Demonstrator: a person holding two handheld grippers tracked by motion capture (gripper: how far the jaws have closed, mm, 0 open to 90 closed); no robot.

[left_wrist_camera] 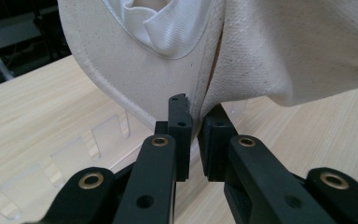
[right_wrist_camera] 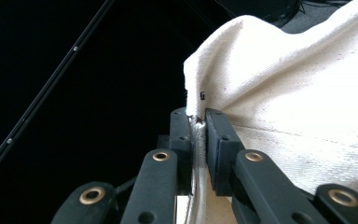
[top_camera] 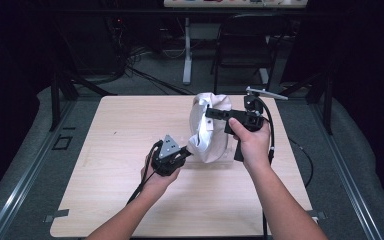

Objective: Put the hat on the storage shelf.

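A cream canvas bag (top_camera: 211, 131) with a white lining hangs above the middle of the wooden table (top_camera: 130, 130), held up between both grippers. My right gripper (top_camera: 209, 112) reaches in from the right and is shut on the bag's upper edge; in the right gripper view the seam (right_wrist_camera: 196, 122) is pinched between the pads of that gripper (right_wrist_camera: 197, 119). My left gripper (top_camera: 187, 152) is at the bag's lower left. In the left gripper view its jaws (left_wrist_camera: 196, 116) stand nearly together on a fold of the canvas (left_wrist_camera: 284, 51).
A clear plastic tray (left_wrist_camera: 98, 140) lies on the table under the bag. Beyond the table's far edge stand a black folding chair (top_camera: 242, 45) and a white table leg (top_camera: 187, 50), with cables on the floor. Bare tabletop spreads to the left and front.
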